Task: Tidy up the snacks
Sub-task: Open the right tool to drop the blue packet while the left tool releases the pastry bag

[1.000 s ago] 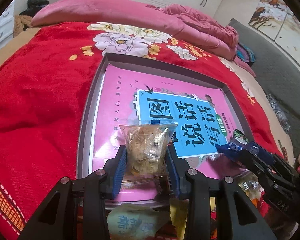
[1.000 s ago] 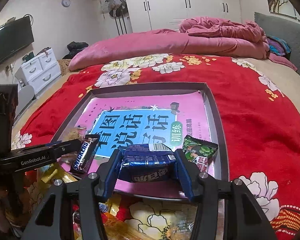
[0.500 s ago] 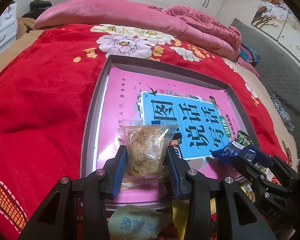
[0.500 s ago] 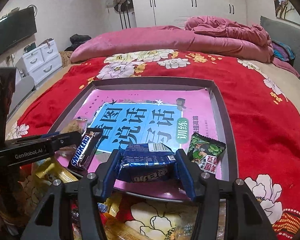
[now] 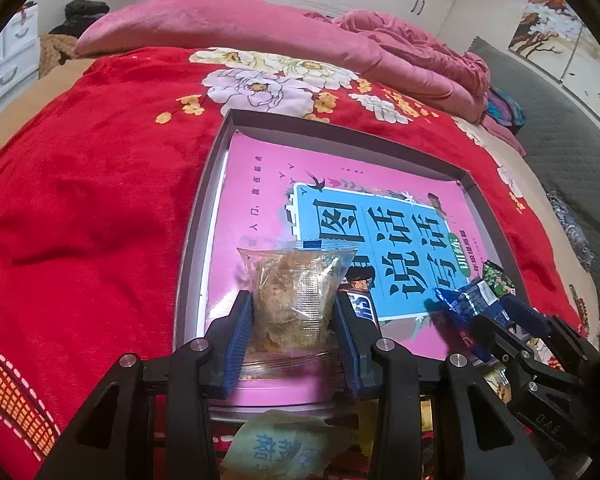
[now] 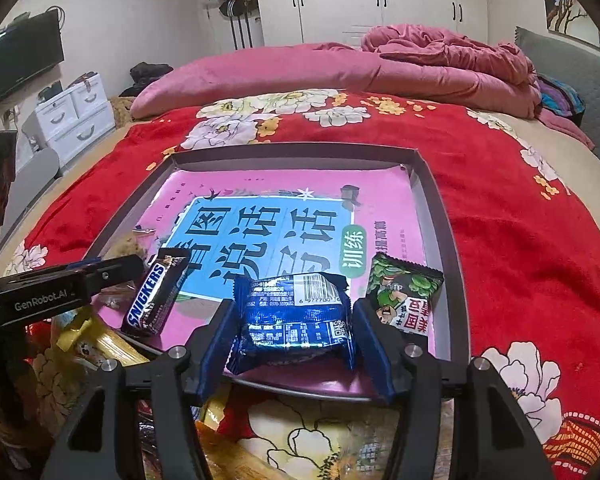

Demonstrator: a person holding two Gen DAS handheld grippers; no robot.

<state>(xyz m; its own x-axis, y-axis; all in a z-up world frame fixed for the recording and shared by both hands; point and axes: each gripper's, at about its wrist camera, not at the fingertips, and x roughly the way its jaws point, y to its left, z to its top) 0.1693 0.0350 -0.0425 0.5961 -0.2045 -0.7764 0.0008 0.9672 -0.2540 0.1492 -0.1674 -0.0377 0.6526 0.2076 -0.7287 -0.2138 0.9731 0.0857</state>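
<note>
Sorting stage: partway, by my reading; two snacks lie in the tray (image 6: 440, 216), two more are carried over it, and a loose heap waits outside its near edge.
Done so far: a Snickers bar (image 6: 156, 292) lies at the tray's near left, and a green peanut packet (image 6: 404, 292) lies near its right wall.
Left hand-held gripper (image 5: 294, 320): closed around a clear pastry packet (image 5: 296, 292), pads pressing both sides, held over the tray's near left part; whether the packet touches the tray floor I cannot tell.
Right hand-held gripper (image 6: 294, 320): clamped on a blue foil packet (image 6: 294, 312), poised over the near edge between the Snickers bar and the green peanut packet.
Tray contents: a pink book cover with a blue title panel (image 6: 260, 236) lines the floor; most of it is bare apart from the two snacks.
Left to do: set down both carried packets, then fetch the remaining snacks (image 6: 100, 344) heaped on the bed below the near rim, among them yellow wrappers and a pale packet (image 5: 284, 448) seen in the left wrist view.
Arrangement so far: both placed snacks sit toward the near edge; a neat row there looks likely, though that is only a guess.
Surroundings: red floral bedspread (image 6: 520, 248) under the tray, pink quilt (image 6: 380, 68) beyond it.
</note>
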